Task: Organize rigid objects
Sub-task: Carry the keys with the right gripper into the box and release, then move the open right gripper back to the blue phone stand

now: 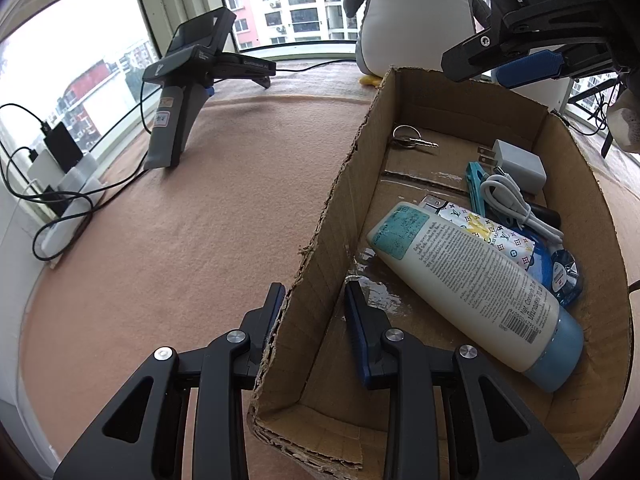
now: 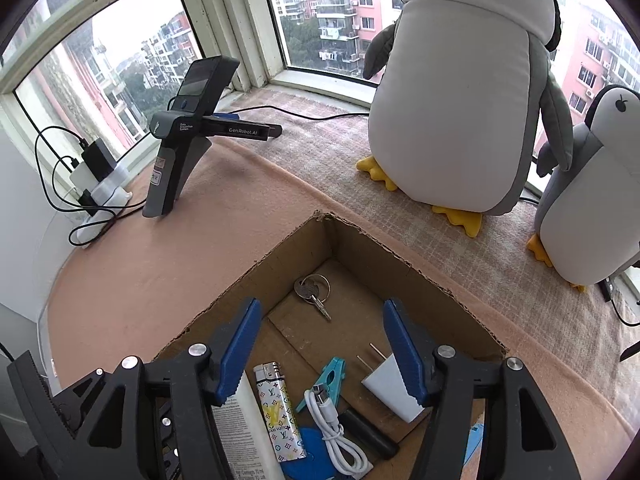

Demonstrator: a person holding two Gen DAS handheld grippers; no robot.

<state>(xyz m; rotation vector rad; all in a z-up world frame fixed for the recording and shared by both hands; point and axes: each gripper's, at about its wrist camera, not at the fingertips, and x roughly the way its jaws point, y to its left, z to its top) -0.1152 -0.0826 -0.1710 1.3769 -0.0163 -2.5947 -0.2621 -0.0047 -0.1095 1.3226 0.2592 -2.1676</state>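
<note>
The left claw is pinching the thin wall of the open brown cardboard box, lower centre of its view. The right claw is hanging open and empty over the box, where the cream plastic lotion bottle with a blue cap is lying (smooth, stiff, probably slippery; best gripped across its middle).

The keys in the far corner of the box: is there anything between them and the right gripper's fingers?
Nothing visible. In the right wrist view the right gripper is open above the cardboard box, and the keys lie alone on bare cardboard ahead of it. The lighter, blue clip and white charger lie nearer, not between.
</note>
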